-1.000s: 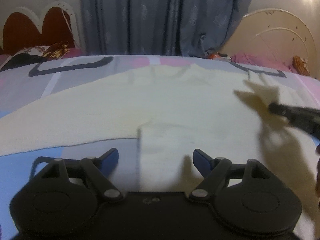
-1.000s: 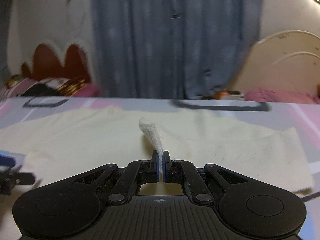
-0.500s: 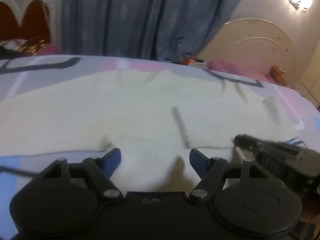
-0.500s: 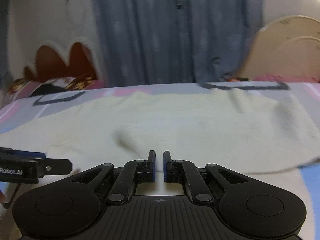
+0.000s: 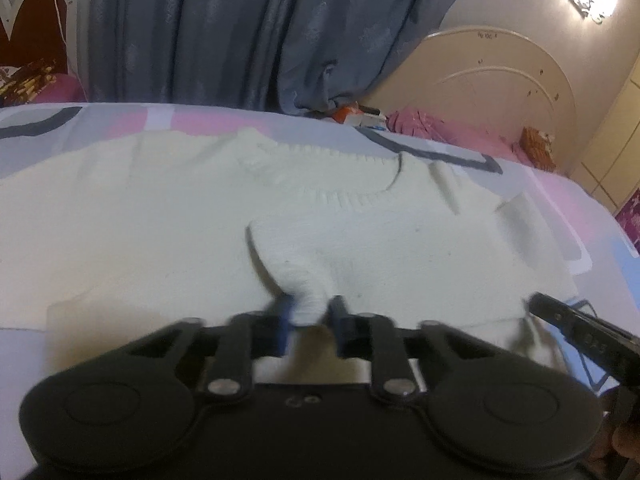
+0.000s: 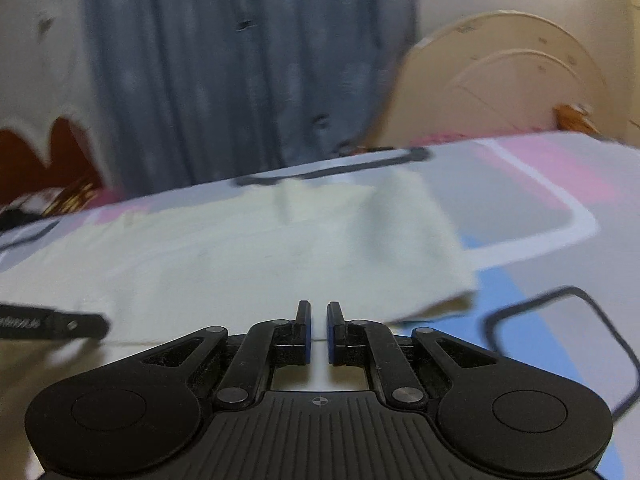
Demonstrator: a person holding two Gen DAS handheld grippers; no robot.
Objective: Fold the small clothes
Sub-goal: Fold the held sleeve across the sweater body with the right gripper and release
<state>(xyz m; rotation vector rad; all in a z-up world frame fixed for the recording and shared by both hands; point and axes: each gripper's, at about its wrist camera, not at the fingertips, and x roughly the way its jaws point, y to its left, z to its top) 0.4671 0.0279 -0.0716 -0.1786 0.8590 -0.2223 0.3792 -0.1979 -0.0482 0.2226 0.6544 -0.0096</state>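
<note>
A cream knit sweater (image 5: 168, 216) lies flat on the bed, its neckline toward the far side and one sleeve folded over the body. My left gripper (image 5: 310, 314) is shut on a pinched ridge of that folded sleeve. My right gripper (image 6: 319, 330) hovers at the sweater's (image 6: 248, 256) near edge, jaws almost together with a small gap and nothing between them. The right gripper also shows at the right edge of the left wrist view (image 5: 576, 324). One left gripper finger (image 6: 60, 324) shows at the left of the right wrist view.
The bed cover (image 5: 600, 216) is patterned in pink, grey and blue. A cream arched headboard (image 5: 500, 84) stands at the far right, a red and white one (image 5: 32, 20) at the far left. Blue curtains (image 5: 260, 28) hang behind. Small items (image 5: 360, 116) lie at the bed's far edge.
My left gripper went from wide open to shut on the folded sleeve. My right gripper let go of the cloth it held a second ago and shifted right to the sweater's near edge.
</note>
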